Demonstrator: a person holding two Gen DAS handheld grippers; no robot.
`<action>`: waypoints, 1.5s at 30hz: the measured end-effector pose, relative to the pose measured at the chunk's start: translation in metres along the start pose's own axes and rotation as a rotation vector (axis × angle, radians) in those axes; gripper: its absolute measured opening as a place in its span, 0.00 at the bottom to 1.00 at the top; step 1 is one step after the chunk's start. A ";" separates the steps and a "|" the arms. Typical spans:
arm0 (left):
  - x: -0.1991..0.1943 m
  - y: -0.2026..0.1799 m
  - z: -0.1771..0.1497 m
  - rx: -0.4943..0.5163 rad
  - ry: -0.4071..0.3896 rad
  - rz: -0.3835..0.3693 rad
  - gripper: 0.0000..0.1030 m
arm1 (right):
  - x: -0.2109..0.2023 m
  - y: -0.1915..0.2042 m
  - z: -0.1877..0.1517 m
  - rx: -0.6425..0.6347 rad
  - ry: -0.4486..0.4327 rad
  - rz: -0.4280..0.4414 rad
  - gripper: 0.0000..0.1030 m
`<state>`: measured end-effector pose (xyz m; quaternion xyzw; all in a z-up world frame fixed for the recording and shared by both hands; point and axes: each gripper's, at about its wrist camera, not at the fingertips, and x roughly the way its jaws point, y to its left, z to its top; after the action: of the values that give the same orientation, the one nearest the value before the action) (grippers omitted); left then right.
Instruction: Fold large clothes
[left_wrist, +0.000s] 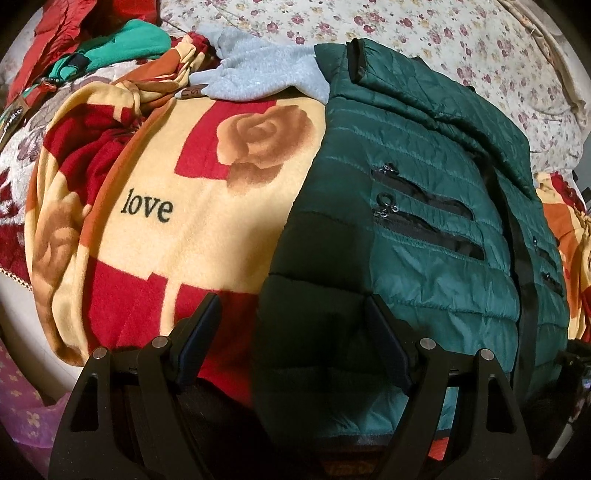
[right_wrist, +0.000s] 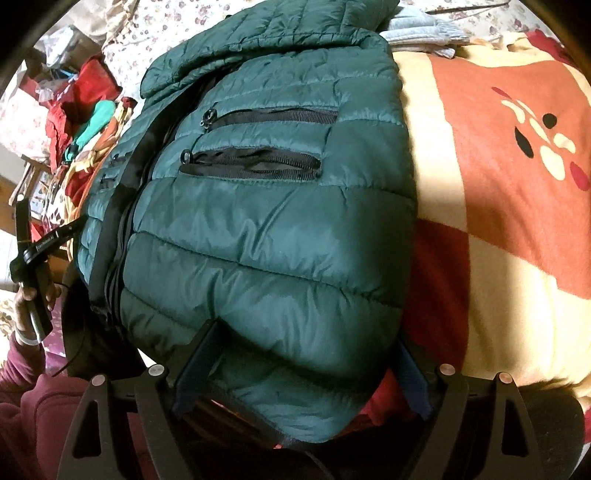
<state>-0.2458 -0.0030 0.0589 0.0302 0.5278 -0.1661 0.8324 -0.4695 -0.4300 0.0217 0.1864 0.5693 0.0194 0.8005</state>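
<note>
A dark green quilted puffer jacket (left_wrist: 424, 229) lies front up on a fleece blanket, with black zip pockets and a black centre zip. My left gripper (left_wrist: 291, 325) is open, its fingers (left_wrist: 201, 332) straddling the jacket's near left hem corner. In the right wrist view the jacket (right_wrist: 266, 206) fills the middle. My right gripper (right_wrist: 306, 347) is open, its fingers (right_wrist: 195, 358) either side of the jacket's near right hem corner. The left gripper's handle (right_wrist: 35, 254), held by a hand, shows at the left edge.
The yellow, red and orange rose blanket (left_wrist: 177, 206) marked "love" covers the bed and reaches right (right_wrist: 498, 206). A grey garment (left_wrist: 258, 70) lies past the jacket's collar. Red and teal clothes (left_wrist: 110, 40) pile at the far left. A floral sheet (left_wrist: 461, 44) lies behind.
</note>
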 end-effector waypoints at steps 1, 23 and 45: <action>0.000 0.000 0.000 -0.001 0.001 -0.002 0.77 | 0.001 0.001 0.001 0.000 0.000 0.000 0.83; 0.003 0.010 -0.021 -0.014 0.073 -0.102 0.79 | -0.002 0.005 -0.006 0.050 0.044 0.201 0.83; -0.005 -0.021 -0.022 0.139 0.042 -0.070 0.23 | -0.014 0.004 -0.002 -0.073 -0.045 0.205 0.41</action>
<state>-0.2734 -0.0163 0.0564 0.0732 0.5330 -0.2308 0.8107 -0.4760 -0.4293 0.0350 0.2147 0.5279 0.1179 0.8132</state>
